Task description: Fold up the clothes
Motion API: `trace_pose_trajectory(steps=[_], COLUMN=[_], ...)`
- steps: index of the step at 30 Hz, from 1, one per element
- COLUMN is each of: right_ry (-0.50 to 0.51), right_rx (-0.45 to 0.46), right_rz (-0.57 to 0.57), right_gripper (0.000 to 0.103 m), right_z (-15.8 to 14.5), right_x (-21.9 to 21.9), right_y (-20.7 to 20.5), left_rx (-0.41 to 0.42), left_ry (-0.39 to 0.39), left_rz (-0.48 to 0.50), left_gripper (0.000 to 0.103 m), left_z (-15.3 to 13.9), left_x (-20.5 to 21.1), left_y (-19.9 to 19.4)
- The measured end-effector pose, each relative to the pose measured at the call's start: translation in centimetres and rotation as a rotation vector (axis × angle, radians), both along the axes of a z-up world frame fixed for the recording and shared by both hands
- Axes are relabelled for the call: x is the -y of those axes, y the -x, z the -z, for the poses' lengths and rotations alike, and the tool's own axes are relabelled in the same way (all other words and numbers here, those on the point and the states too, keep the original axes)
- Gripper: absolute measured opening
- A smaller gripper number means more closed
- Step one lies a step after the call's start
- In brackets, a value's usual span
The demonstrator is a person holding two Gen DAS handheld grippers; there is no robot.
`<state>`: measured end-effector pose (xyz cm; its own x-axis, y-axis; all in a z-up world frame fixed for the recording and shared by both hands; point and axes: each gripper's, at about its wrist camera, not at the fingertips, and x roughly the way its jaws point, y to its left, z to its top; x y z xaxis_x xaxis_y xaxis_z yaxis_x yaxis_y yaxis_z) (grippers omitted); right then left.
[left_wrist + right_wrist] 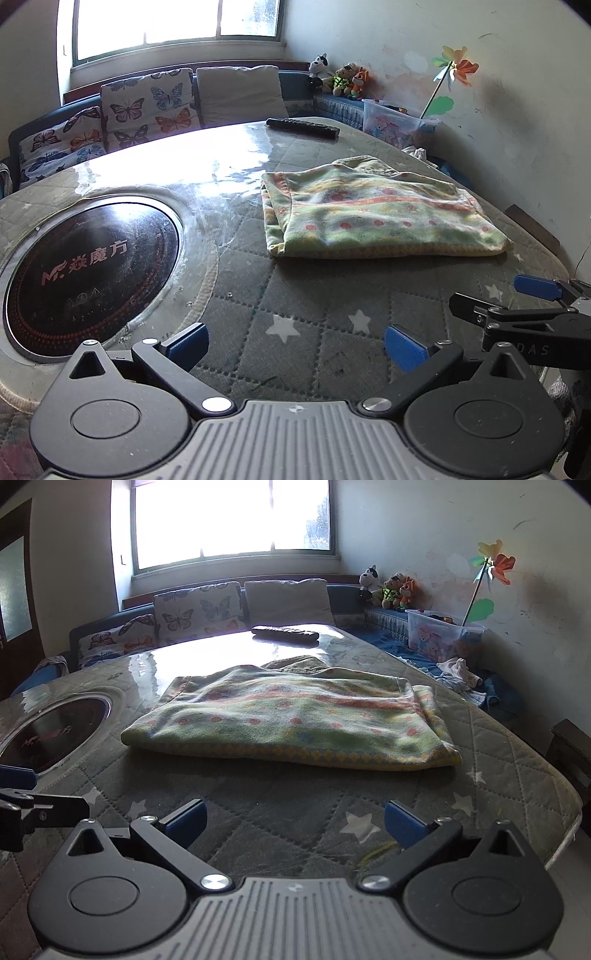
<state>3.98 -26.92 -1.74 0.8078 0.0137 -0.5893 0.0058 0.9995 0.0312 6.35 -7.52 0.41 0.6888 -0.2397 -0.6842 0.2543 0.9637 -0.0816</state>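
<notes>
A folded green, yellow and orange patterned garment (373, 212) lies flat on the quilted table cover (295, 295). In the right wrist view the garment (291, 722) lies straight ahead at mid table. My left gripper (297, 345) is open and empty, low over the cover, short of the garment and to its left. My right gripper (295, 823) is open and empty, just short of the garment's near edge. The right gripper also shows at the right edge of the left wrist view (517, 302). The left gripper shows at the left edge of the right wrist view (22, 790).
A round black cooktop (88, 273) is set into the table at the left. A black remote (303, 127) lies at the far edge. Butterfly cushions (147, 107), plush toys (340, 79), a plastic toy box (395, 122) and a pinwheel (456, 70) stand behind, by the wall.
</notes>
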Motion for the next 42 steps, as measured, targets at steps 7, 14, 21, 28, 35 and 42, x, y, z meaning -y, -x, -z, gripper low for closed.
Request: trace_pose_trajectory(steps=[7,14,21,28,35,42], right_ry=[0.007,0.013,0.013,0.01,0.01,0.008], right_rx=[0.005,0.012,0.017,0.02,0.017,0.017], right_rz=[0.002,0.005,0.008,0.003,0.004,0.004], right_gripper=[0.103,0.103,0.103,0.103,0.103,0.103], right_z=[-0.2,-0.4,-0.6,-0.6,-0.6,-0.6], right_x=[-0.2,-0.2,-0.2,-0.3,-0.3,-0.2], right_y=[0.4,0.7,0.9,1.2,1.3,1.5], left_rx=[0.002,0.005,0.009,0.008,0.011,0.015], left_ry=[-0.006,-0.018,-0.032,-0.042,-0.047,-0.052], left_rz=[0.007,0.021,0.033,0.037,0.042,0.05], left_gripper=[0.103,0.103,0.103,0.103,0.103,0.103], left_z=[0.1,0.1,0.1,0.1,0.0,-0.1], left_x=[0.4,0.8,1.2,1.4,1.5,1.8], left_y=[0.5,1.1,1.7,2.0,2.2,2.4])
